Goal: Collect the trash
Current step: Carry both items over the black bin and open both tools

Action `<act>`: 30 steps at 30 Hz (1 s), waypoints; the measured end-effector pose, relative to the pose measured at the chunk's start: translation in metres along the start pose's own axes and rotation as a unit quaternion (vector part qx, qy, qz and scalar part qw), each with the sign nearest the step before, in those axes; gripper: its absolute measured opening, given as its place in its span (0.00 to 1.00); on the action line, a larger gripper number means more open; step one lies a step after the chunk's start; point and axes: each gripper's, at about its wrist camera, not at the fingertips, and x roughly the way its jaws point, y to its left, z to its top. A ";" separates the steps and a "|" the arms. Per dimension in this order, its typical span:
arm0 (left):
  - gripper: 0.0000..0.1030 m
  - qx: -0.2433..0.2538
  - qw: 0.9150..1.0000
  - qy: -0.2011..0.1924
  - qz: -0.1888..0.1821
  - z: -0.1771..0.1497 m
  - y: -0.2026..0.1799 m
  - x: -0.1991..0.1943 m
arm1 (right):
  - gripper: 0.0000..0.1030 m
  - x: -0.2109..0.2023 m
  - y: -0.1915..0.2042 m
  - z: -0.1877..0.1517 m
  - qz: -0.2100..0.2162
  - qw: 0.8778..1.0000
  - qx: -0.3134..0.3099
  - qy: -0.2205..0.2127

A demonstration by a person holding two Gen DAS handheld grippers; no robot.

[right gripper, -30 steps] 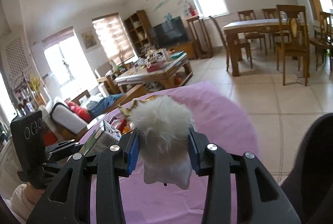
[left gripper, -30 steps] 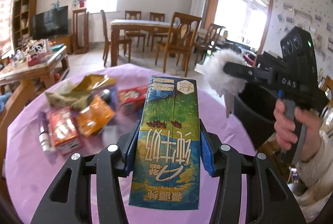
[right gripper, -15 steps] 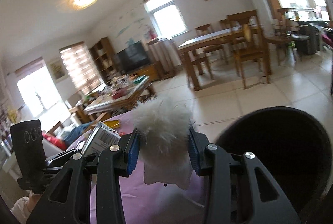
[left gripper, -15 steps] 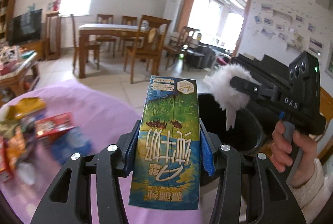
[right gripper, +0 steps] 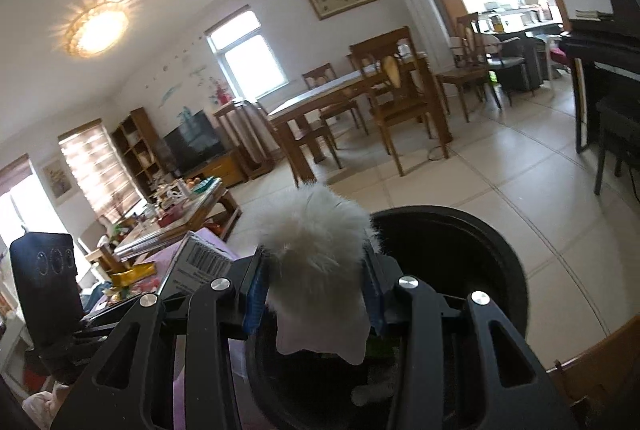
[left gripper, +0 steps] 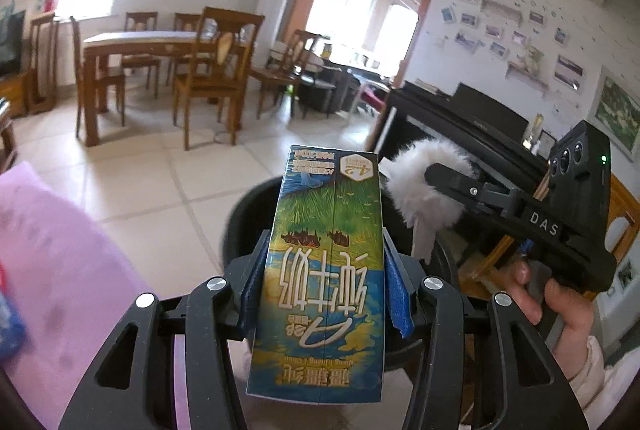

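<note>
Grippers both angling downward over a black bin (right gripper: pixel 460 254) standing on the tiled floor. Left gripper (left gripper: pixel 324 284) is clamping a milk carton (left gripper: pixel 326 270) between its blue pads, jaws part-way apart and pressing the carton's two sides; carton is pointing away from the camera with its print upside down, far end hanging over the bin's near rim. Right gripper (right gripper: pixel 316 290) is gripping a white fluffy tuft (right gripper: pixel 316 250), jaws likewise part-way closed on it, a flat pale tab hanging below, directly over the bin's mouth. In the left wrist view, a hand (left gripper: pixel 560 302) is wrapping the right gripper's handle. Purple tablecloth (left gripper: pixel 60 250) is lying at near left, blurred. Dining table (left gripper: pixel 132 46) with chairs is standing far behind; a black piano (left gripper: pixel 472 118) is sitting right of the bin.
</note>
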 end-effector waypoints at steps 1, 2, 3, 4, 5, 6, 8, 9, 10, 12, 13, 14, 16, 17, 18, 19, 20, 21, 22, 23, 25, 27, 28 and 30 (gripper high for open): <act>0.49 0.002 1.000 0.003 -0.002 0.000 -0.002 0.009 | 0.39 -0.002 -0.006 -0.001 -0.003 1.000 0.003 0.001; 0.49 0.005 1.000 0.006 -0.003 -0.001 -0.006 0.016 | 0.39 -0.001 -0.012 -0.002 -0.007 1.000 0.007 0.002; 0.49 0.008 1.000 0.009 -0.004 -0.001 -0.008 0.023 | 0.39 -0.003 -0.017 -0.002 -0.010 1.000 0.010 0.002; 0.49 0.012 1.000 0.013 -0.004 -0.001 -0.013 0.033 | 0.39 -0.004 -0.021 -0.004 -0.013 1.000 0.012 0.002; 0.49 0.015 1.000 0.015 -0.004 -0.001 -0.016 0.040 | 0.39 -0.004 -0.026 -0.005 -0.017 1.000 0.016 0.003; 0.49 0.017 1.000 0.018 -0.005 -0.002 -0.017 0.045 | 0.39 -0.002 -0.025 -0.005 -0.018 1.000 0.019 0.005; 0.49 0.023 0.999 0.024 -0.004 -0.004 -0.020 0.057 | 0.39 0.000 -0.031 -0.006 -0.021 0.999 0.025 0.007; 0.49 0.026 0.999 0.027 -0.004 -0.005 -0.022 0.061 | 0.39 -0.001 -0.034 -0.008 -0.022 0.999 0.028 0.009; 0.49 0.027 0.999 0.029 -0.004 -0.005 -0.024 0.065 | 0.39 -0.001 -0.036 -0.009 -0.023 0.999 0.030 0.010; 0.49 0.031 0.999 0.033 -0.002 -0.005 -0.030 0.072 | 0.39 0.000 -0.040 -0.011 -0.026 0.999 0.035 0.013; 0.49 0.033 0.999 0.035 -0.001 -0.005 -0.033 0.076 | 0.39 0.001 -0.042 -0.010 -0.027 0.999 0.037 0.015; 0.49 0.035 0.999 0.036 -0.001 -0.006 -0.033 0.077 | 0.39 0.002 -0.042 -0.011 -0.029 0.999 0.040 0.016; 0.49 0.036 0.999 0.041 -0.002 -0.007 -0.035 0.082 | 0.39 0.002 -0.042 -0.011 -0.031 0.998 0.042 0.018; 0.49 0.036 0.998 0.042 -0.003 -0.008 -0.035 0.083 | 0.39 0.002 -0.041 -0.011 -0.031 0.998 0.042 0.019; 0.49 0.035 0.998 0.044 -0.004 -0.008 -0.035 0.086 | 0.39 0.001 -0.041 -0.011 -0.032 0.998 0.042 0.019; 0.49 0.035 0.998 0.045 -0.005 -0.008 -0.034 0.086 | 0.39 0.001 -0.041 -0.011 -0.033 0.998 0.042 0.020; 0.49 0.035 0.998 0.045 -0.006 -0.009 -0.037 0.086 | 0.39 0.001 -0.042 -0.011 -0.034 0.998 0.042 0.020; 0.49 0.034 0.998 0.046 -0.006 -0.009 -0.037 0.087 | 0.39 0.002 -0.039 -0.009 -0.035 0.998 0.042 0.021; 0.50 0.033 0.998 0.047 -0.006 -0.009 -0.036 0.089 | 0.39 0.002 -0.039 -0.009 -0.036 0.998 0.041 0.022; 0.50 0.033 0.998 0.046 -0.005 -0.009 -0.037 0.086 | 0.39 0.003 -0.040 -0.009 -0.036 0.998 0.041 0.023; 0.50 0.033 0.998 0.049 -0.005 -0.008 -0.038 0.086 | 0.41 0.004 -0.038 -0.009 -0.039 0.998 0.042 0.027; 0.55 0.034 0.998 0.048 -0.004 -0.009 -0.038 0.084 | 0.48 0.004 -0.041 -0.008 -0.040 0.998 0.046 0.033; 0.63 0.035 0.998 0.046 -0.001 -0.008 -0.039 0.082 | 0.51 0.003 -0.039 -0.008 -0.040 0.997 0.046 0.036; 0.76 0.038 0.999 0.037 0.007 -0.007 -0.040 0.076 | 0.66 0.001 -0.037 -0.008 -0.039 0.998 0.042 0.039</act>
